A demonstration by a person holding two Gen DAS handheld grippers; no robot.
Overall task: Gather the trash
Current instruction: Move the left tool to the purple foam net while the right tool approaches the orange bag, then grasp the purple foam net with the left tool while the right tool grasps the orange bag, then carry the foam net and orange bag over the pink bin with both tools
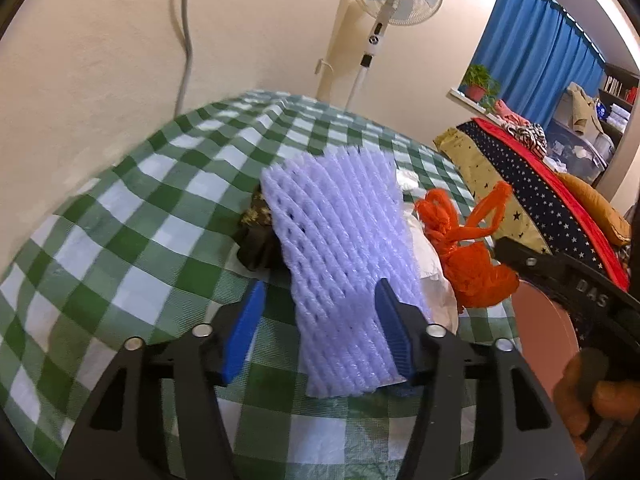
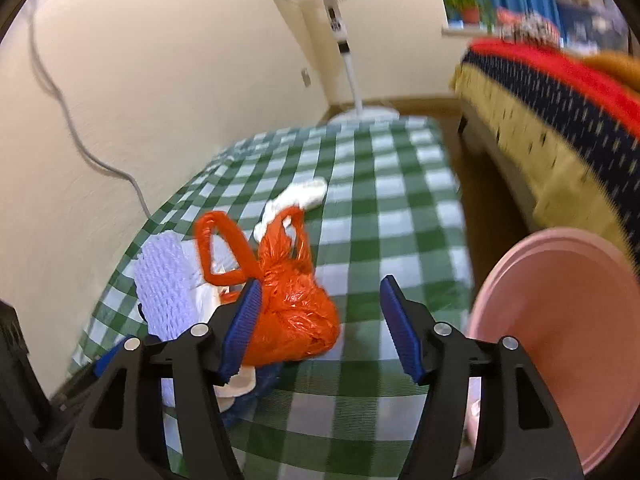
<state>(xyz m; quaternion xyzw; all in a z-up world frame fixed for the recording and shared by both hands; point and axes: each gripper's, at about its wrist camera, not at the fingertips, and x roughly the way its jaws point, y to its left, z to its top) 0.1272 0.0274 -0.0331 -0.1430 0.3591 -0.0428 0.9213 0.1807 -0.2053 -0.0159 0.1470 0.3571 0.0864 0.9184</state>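
Note:
A white foam fruit net (image 1: 340,256) lies on the green checked tablecloth (image 1: 132,216), its near end between the fingers of my open left gripper (image 1: 320,312). A knotted orange plastic bag (image 1: 468,256) sits to its right; in the right wrist view the orange bag (image 2: 292,300) lies just inside the left finger of my open right gripper (image 2: 320,308). The foam net (image 2: 168,284) shows left of it. A dark wrapper (image 1: 256,236) lies behind the net, and white crumpled paper (image 2: 300,196) lies farther back on the table.
A pink basin (image 2: 560,336) stands off the table's right edge. A bed with starry covers (image 1: 520,196) is at the right. A standing fan (image 1: 388,4) and a cable (image 2: 72,124) are by the wall behind the table.

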